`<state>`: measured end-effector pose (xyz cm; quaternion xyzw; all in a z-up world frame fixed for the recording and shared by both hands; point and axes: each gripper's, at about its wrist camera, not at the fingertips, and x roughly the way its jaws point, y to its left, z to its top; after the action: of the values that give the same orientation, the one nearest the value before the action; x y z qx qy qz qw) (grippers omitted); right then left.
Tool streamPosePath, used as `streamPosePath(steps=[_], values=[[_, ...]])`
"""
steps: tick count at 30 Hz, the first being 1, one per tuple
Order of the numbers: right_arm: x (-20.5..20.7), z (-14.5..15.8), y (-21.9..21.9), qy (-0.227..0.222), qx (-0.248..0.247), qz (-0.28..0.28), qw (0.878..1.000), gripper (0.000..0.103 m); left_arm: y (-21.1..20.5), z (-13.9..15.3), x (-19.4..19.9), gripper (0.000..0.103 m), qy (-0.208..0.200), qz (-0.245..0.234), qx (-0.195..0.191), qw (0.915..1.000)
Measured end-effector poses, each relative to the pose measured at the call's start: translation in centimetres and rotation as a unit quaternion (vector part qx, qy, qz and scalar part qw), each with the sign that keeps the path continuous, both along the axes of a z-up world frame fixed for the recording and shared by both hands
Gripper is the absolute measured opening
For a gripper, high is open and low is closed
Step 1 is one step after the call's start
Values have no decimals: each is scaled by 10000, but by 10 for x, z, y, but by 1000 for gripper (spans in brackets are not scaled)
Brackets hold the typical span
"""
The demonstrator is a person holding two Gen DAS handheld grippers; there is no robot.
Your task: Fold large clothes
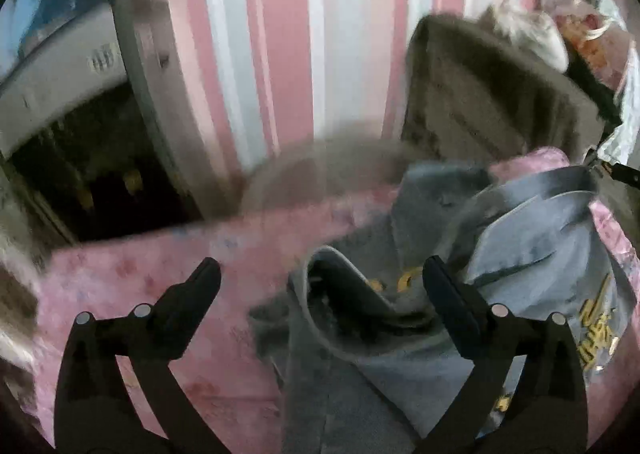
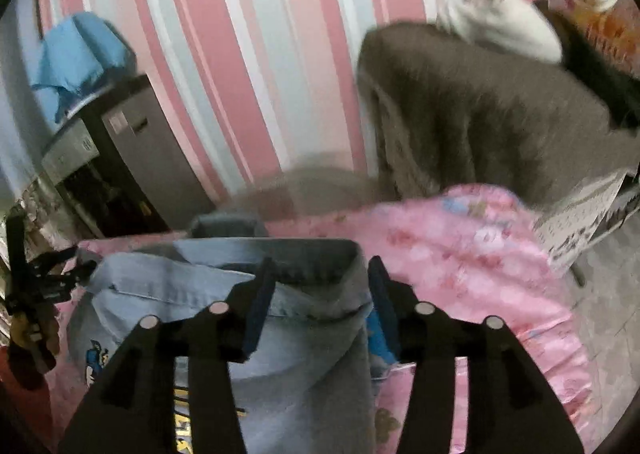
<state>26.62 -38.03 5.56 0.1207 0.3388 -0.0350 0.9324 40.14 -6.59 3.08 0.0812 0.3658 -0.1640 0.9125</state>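
Sweatshirt [image 2: 288, 354] first: it is a big grey-blue one with yellow letters, and it lies in a rumpled heap on the pink flowered bed cover [image 2: 460, 254].

My right gripper [image 2: 320, 274] has its two fingers [image 2: 260, 302] part way apart. A thick rolled edge of the sweatshirt sits between them. I cannot tell if the fingers are pressing on it or only standing on each side of it. The pictures are blurry there.

My left gripper [image 1: 320, 274] has its fingers [image 1: 448, 294] spread wide. It holds nothing. The right-hand finger is over a curled grey edge with a dark opening, maybe the neck or a cuff. The other finger is over the bare pink cover [image 1: 140, 274]. In the right view I can see this left gripper far off at the left side, near the other end of the cloth.

Farther out, a brown chair [image 2: 480, 114] stands just behind the bed, with something white [image 2: 504, 26] on top of it. A dark cabinet [image 2: 132, 158] with a blue cloth [image 2: 80, 54] on it stands by the pink striped wall [image 2: 240, 34].

I think the folding has hardly begun. The sweatshirt is bunched and wrinkled, with no flat, neat fold that I can see. It needs to be spread out smooth, then the sleeves and sides brought in, then folded in half. Almost all of that is left.
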Motion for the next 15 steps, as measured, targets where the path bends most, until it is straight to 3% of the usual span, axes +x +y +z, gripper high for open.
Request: streamPosePath(steps=[2,6,11,13,15], values=[[-3,4,6,-28,-314,42,9995,51,3,9,-3,100,0,-39,-47,10000],[4,-13,11,333,-659,188,9971,51,19,8,-8,100,-18,95,69,9999],[21,-42,9,738,-611,338,9948,51,39,-21,-3,100,408,208,91,9989],[31,-54,11,901,-566,438,9934,51,42,-32,0,100,696,64,-82,9975],[38,-62,17,901,-574,624,9923,50,33,-43,1,100,857,-188,-3,9961]])
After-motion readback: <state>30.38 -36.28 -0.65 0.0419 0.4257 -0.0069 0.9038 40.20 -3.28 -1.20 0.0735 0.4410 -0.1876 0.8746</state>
